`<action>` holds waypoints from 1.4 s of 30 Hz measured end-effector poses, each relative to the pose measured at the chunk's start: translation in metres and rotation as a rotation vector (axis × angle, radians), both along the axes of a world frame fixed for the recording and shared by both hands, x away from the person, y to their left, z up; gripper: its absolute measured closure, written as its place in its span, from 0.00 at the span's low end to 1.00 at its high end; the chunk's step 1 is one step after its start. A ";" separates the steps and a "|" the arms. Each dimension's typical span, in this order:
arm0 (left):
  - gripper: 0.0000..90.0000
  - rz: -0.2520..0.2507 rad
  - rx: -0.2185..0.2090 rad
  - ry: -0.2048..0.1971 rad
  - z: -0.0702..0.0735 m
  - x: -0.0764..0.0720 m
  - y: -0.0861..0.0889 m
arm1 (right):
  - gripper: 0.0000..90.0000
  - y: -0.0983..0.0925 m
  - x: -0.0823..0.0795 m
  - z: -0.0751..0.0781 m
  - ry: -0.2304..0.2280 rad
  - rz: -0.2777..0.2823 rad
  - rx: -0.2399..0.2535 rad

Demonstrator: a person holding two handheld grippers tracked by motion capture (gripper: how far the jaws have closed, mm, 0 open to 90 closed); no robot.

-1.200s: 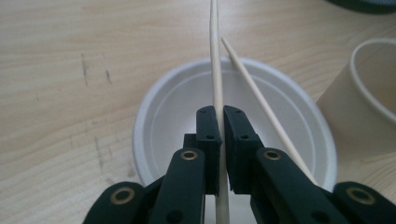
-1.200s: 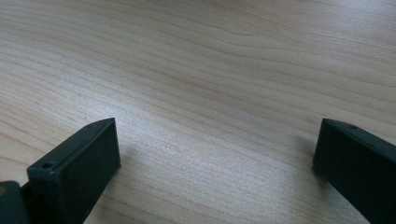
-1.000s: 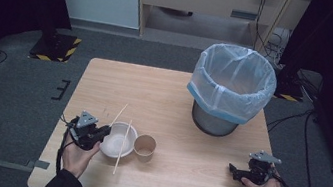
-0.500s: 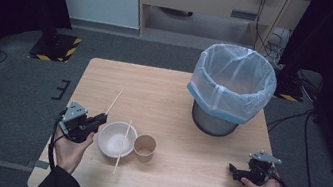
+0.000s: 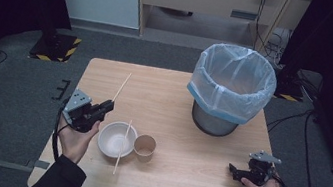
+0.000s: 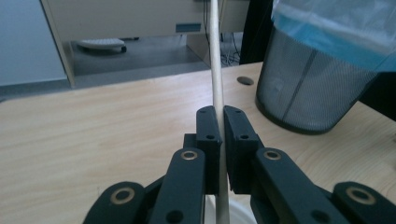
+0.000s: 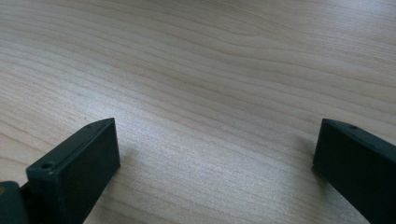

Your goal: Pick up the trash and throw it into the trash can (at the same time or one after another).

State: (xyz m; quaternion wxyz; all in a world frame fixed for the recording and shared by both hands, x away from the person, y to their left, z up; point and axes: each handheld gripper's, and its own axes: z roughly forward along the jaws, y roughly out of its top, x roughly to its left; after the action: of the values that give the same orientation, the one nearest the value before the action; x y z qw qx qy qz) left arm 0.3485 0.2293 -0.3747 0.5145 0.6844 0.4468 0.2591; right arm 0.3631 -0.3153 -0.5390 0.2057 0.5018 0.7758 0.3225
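My left gripper (image 6: 219,140) pinches the light, stiff, slippery chopstick (image 6: 215,70) near its lower end, tip toward 1 o'clock; right gripper (image 7: 215,158) spread.

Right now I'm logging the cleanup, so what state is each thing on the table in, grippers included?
left gripper: shut on a chopstick
held chopstick: lifted, tilted
second chopstick: lying across the bowl's rim
bowl: upright, looks empty
paper cup: upright beside the bowl
bin: upright, bag-lined
right gripper: open, on the table
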 end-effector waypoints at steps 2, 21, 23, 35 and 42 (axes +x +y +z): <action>0.95 -0.004 0.000 -0.016 0.008 0.003 -0.003 | 0.01 0.000 0.000 0.000 0.000 0.000 0.000; 0.95 -0.058 0.006 -0.141 0.070 0.032 -0.048 | 0.01 0.000 0.000 0.000 0.000 0.000 0.000; 0.95 -0.076 -0.002 -0.146 0.073 0.036 -0.056 | 0.01 0.000 0.000 0.000 0.000 0.000 0.000; 0.95 -0.150 0.006 -0.193 0.092 0.059 -0.110 | 0.01 0.001 0.000 0.000 0.002 0.004 0.003; 0.95 -0.182 0.005 -0.217 0.105 0.071 -0.134 | 0.01 0.001 0.000 0.000 0.002 0.006 0.006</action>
State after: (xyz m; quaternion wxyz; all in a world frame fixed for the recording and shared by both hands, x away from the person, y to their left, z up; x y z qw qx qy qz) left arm 0.4196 0.0955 -0.2695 0.5794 0.6914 0.3241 0.2849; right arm 0.3626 -0.3142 -0.5390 0.2025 0.5006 0.7765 0.3247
